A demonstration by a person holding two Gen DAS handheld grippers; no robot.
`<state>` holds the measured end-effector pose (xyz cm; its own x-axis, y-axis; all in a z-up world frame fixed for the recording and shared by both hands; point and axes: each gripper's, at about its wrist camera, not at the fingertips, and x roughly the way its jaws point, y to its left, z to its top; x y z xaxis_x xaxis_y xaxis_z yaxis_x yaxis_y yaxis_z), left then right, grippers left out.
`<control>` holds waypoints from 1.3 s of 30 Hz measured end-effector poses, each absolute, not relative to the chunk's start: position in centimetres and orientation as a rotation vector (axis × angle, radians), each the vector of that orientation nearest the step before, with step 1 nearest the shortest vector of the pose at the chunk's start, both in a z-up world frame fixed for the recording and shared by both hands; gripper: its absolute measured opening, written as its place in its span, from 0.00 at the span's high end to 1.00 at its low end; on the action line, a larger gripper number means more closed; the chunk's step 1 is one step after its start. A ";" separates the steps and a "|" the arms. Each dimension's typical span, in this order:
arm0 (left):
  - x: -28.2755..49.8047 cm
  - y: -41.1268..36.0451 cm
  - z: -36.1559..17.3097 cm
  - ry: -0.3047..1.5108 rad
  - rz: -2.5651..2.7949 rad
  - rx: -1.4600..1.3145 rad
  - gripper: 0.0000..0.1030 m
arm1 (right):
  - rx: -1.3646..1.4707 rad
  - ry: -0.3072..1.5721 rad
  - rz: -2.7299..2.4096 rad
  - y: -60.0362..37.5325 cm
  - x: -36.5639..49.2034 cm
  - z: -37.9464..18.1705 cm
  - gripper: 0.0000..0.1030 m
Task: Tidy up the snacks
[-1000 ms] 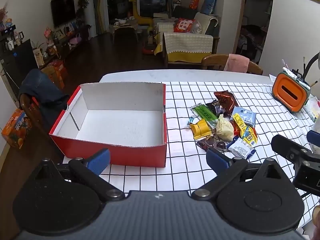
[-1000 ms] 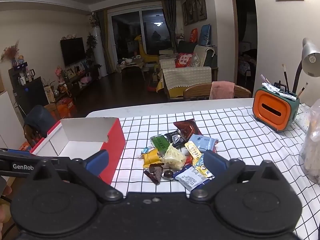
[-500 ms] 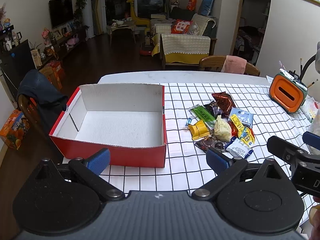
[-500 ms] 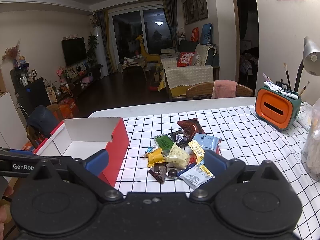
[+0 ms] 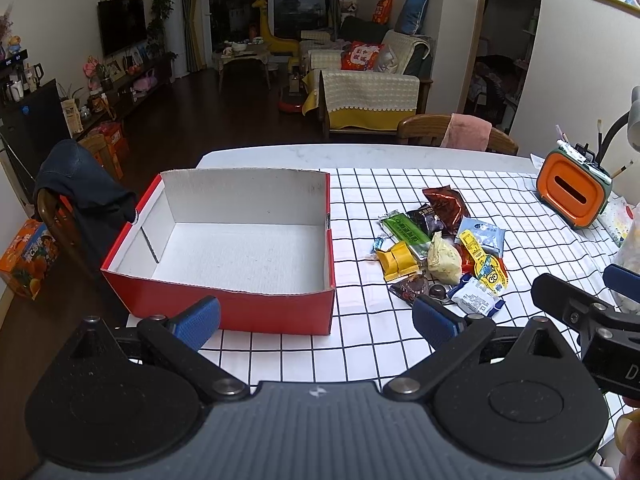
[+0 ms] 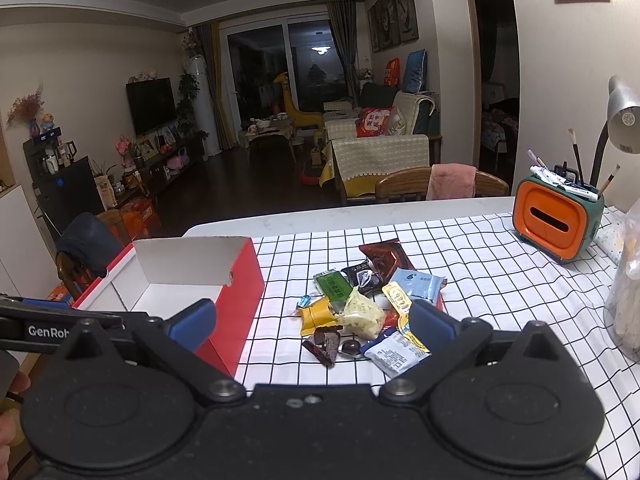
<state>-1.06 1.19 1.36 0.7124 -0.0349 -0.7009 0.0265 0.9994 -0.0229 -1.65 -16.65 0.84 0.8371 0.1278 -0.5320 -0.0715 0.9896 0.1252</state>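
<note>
An empty red box with a white inside (image 5: 240,256) stands on the checked tablecloth, left of a pile of snack packets (image 5: 440,248). The pile holds a green bar (image 5: 402,232), a yellow packet (image 5: 398,260), a dark red bag (image 5: 446,204) and several others. My left gripper (image 5: 316,318) is open and empty, above the table's near edge in front of the box. My right gripper (image 6: 312,318) is open and empty, just before the pile (image 6: 360,304); the box (image 6: 236,288) lies to its left.
An orange and green pen holder (image 5: 574,194) stands at the far right, also in the right wrist view (image 6: 556,220). A clear bag (image 6: 626,292) sits at the right edge under a desk lamp (image 6: 622,112). Wooden chairs stand beyond the table (image 5: 456,136) and at its left (image 5: 76,200).
Both grippers have drifted slightly; the right one has edged closer to the snack pile. Both remain open and empty. Nothing on the table has moved.
</note>
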 end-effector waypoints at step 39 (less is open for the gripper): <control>-2.9 3.2 2.6 0.676 -0.162 -0.010 0.00 | 0.153 0.540 0.005 -15.3 -3.1 1.2 0.00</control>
<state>-2.90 3.18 2.57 0.7682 -0.1524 -0.6218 0.1461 0.9874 -0.0616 -3.08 -15.31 1.20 0.8577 0.0452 -0.5121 0.0351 0.9887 0.1460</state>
